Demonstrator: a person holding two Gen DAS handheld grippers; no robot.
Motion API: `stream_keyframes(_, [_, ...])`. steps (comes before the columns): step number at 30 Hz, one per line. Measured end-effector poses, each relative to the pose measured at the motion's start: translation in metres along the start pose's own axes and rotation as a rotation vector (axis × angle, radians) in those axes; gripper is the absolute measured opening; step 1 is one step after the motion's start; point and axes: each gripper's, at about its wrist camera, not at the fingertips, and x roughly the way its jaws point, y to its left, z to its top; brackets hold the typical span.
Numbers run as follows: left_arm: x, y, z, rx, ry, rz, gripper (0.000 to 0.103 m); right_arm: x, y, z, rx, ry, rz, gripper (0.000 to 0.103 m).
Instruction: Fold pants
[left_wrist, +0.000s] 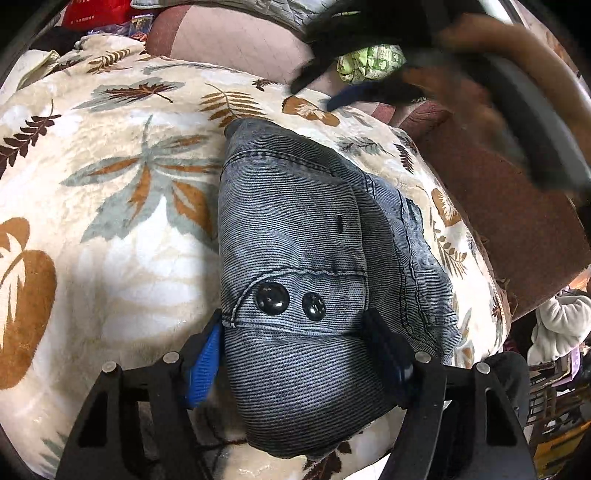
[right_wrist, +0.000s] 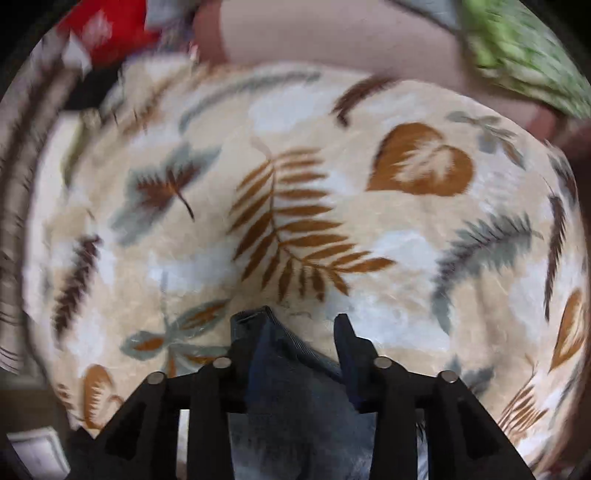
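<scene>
The folded denim pants (left_wrist: 295, 236) lie at frame centre on the leaf-print blanket (left_wrist: 122, 206). The left gripper (left_wrist: 299, 354) straddles the near fold, fingers released. The right gripper (right_wrist: 295, 343), lower centre, stands parted over denim, grasping nothing.

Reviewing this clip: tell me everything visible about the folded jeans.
The jeans are faded blue-grey ribbed denim with dark stitching, folded into a compact bundle lying flat on the leaf-patterned blanket. Two dark snap buttons sit on a stitched flap near the camera, and a seamed layer pokes out along one side. The left gripper straddles the near end, fingers flanking it; whether they press is unclear. In the right wrist view, the far corner lies between the right gripper's fingers.
</scene>
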Motion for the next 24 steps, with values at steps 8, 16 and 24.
stream_keyframes(8, [-0.009,0.003,-0.005,-0.016,-0.023,-0.013,0.074,0.015,-0.084,-0.109,0.114,0.064,0.181,0.039])
stream_keyframes(16, [-0.043,0.010,-0.005,-0.071,-0.088,0.015,0.076,-0.046,-0.094,-0.173,0.109,-0.168,0.293,0.056])
stream_keyframes(24, [-0.051,0.015,-0.006,-0.098,-0.067,0.079,0.077,-0.034,-0.108,-0.225,0.159,-0.181,0.327,0.065])
